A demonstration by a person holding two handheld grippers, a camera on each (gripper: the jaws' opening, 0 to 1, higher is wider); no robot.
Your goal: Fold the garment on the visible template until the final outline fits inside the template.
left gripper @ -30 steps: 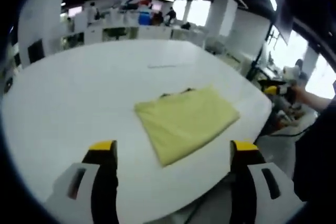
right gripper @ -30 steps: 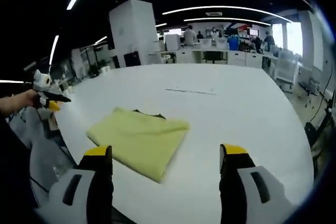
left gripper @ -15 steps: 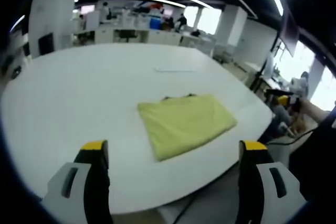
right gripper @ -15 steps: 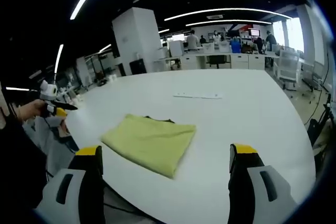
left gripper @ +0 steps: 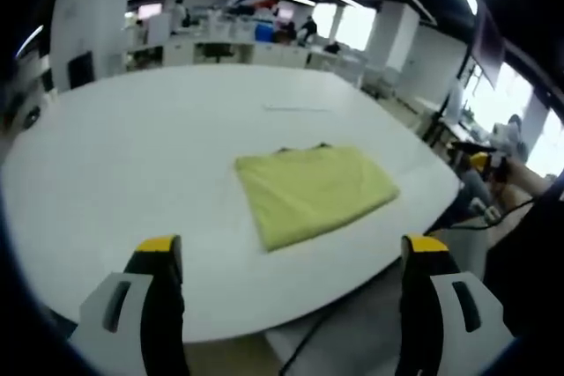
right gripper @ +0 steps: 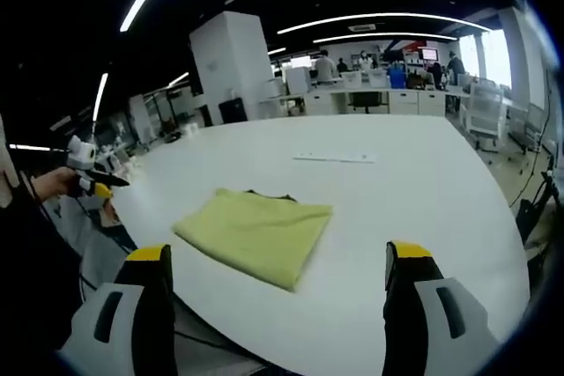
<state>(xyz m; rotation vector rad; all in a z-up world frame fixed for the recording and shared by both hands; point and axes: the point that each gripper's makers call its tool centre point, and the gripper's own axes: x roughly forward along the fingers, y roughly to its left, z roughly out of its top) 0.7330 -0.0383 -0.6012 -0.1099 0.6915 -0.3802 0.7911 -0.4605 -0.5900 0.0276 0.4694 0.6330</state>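
A yellow garment [left gripper: 315,192] lies folded into a compact rectangle on the white table [left gripper: 159,138], a dark collar edge showing at its far side. My left gripper [left gripper: 291,253] is open, held back over the table's near edge, well short of the cloth. In the right gripper view the same folded garment [right gripper: 256,233] rests near the table's [right gripper: 414,191] left edge. My right gripper [right gripper: 275,260] is open too, hovering before the cloth with nothing between its jaws. The other gripper [right gripper: 88,184] appears at far left, in a hand. A faint template line [right gripper: 335,158] lies beyond the garment.
The big white table has rounded edges, with floor below at the near side. Desks, chairs and people stand far behind it [right gripper: 379,77]. A white pillar [right gripper: 227,63] rises at the back left. A person's hand and the right gripper [left gripper: 493,169] are at the right of the left gripper view.
Both views have drawn back and tilted, so the table edge and floor now show. The garment lies unchanged and both grippers stay open.
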